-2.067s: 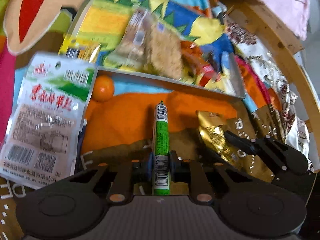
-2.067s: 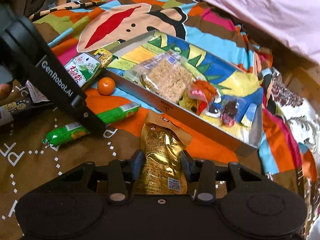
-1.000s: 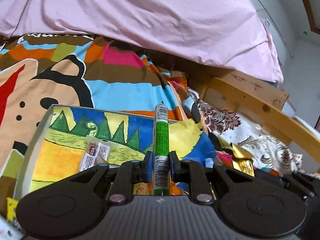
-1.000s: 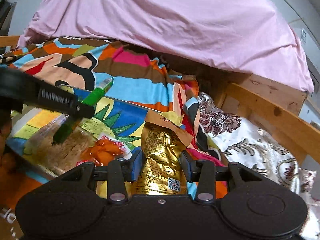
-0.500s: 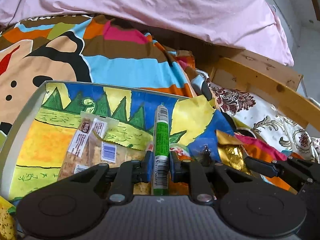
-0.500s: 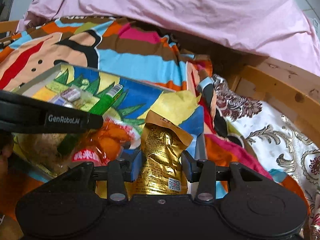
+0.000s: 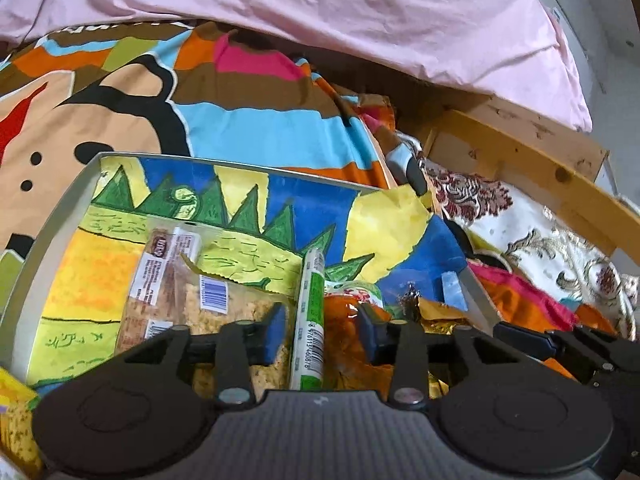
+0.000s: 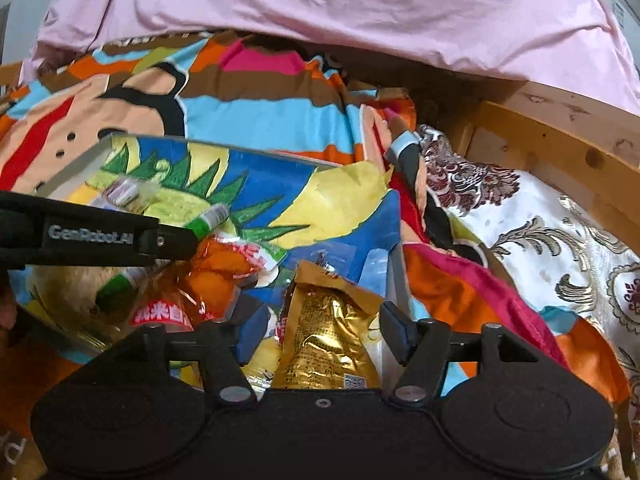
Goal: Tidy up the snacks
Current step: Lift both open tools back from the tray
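Note:
A grey tray lined with a bright drawing holds several snacks. My left gripper is open over the tray; the green sausage stick lies between its spread fingers on a clear cracker bag and an orange packet. My right gripper is open at the tray's right end; the gold foil packet lies loose between its fingers. The left gripper's finger and the green stick also show in the right wrist view.
A colourful cartoon blanket lies under the tray. A pink quilt is piled behind. A wooden bed rail and brocade cloth are to the right. A yellow packet lies at the left edge.
Both grippers have opened, letting go of the green stick and the gold packet, which now rest in the tray. Both have sunk lower over the tray.

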Tool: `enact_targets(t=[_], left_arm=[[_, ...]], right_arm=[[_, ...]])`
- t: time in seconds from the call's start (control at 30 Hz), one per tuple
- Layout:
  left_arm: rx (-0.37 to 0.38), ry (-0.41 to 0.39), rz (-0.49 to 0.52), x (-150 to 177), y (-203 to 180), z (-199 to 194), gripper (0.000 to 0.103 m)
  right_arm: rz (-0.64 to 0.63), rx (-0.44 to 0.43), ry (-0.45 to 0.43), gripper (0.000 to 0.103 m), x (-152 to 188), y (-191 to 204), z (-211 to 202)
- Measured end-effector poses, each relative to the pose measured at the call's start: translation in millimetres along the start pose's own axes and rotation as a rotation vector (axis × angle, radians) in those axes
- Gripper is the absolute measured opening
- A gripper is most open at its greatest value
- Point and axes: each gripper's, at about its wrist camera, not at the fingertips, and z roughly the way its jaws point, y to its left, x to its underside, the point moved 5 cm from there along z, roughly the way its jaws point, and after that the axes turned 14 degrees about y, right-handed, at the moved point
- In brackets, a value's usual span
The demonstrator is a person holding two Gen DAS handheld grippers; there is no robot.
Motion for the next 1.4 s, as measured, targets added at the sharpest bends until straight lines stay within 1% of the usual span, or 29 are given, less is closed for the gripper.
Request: enact_targets(t=[0.13, 0.17, 0.2, 0.23, 0.27, 0.33, 0.47, 0.7, 0.8, 0.93, 1.03, 1.27, 1.33, 1.4], left_arm=[[0.003, -0.059, -0.014, -0.7, -1.2, -21.6, 0.067], [0.005, -0.075, -0.014, -0.8, -2.6, -28.3, 0.073], [0.004, -0.087, -0.015, -1.1, -3.9, -34.4, 0.076], [-0.001, -0.099, -0.015, -1.0, -5.1, -40.8, 0.082], [-0.010, -0.113, -0.013, -0.7, -6.3, -47.7, 0.086], [-0.027, -0.134, -0.005, -0.5, -8.4, -59.8, 0.090], [-0.066, -0.179, -0.005, 2.8, -9.4, -87.2, 0.102], [-0.159, -0.258, -0.024, 14.6, -5.5, -142.1, 0.102], [-0.190, -0.277, -0.035, 21.9, -0.3, -168.4, 0.102], [-0.228, -0.283, -0.052, 37.0, 11.3, -202.1, 0.102], [-0.273, -0.281, -0.041, 50.3, 19.1, -224.2, 0.103], [-0.405, -0.277, 0.065, 83.8, 24.1, -268.3, 0.103], [-0.430, -0.266, 0.074, 93.6, 26.1, -279.3, 0.103], [-0.453, -0.248, 0.060, 101.1, 29.6, -290.5, 0.103]], right_arm=[[0.049, -0.015, -0.037, 0.082, -1.4, -8.6, -17.0], [0.061, -0.019, -0.044, 0.083, -1.4, -11.1, -21.4], [0.073, -0.024, -0.050, 0.085, -1.2, -13.5, -26.3], [0.085, -0.030, -0.055, 0.088, -0.9, -16.0, -31.5], [0.095, -0.035, -0.062, 0.089, -0.8, -18.3, -36.7], [0.114, -0.041, -0.081, 0.097, -0.1, -22.9, -49.6], [0.140, -0.060, -0.131, 0.102, 0.7, -29.3, -77.7], [0.155, -0.083, -0.214, 0.102, 8.8, -30.1, -123.8], [0.160, -0.089, -0.247, 0.102, 15.2, -24.8, -144.0], [0.162, -0.114, -0.281, 0.102, 26.4, -13.6, -169.5], [0.152, -0.128, -0.305, 0.102, 34.3, -5.7, -187.3], [0.141, -0.169, -0.326, 0.102, 54.7, 11.0, -221.9], [0.124, -0.182, -0.331, 0.102, 60.9, 17.9, -230.8], [0.107, -0.195, -0.331, 0.102, 67.3, 25.6, -238.1]])
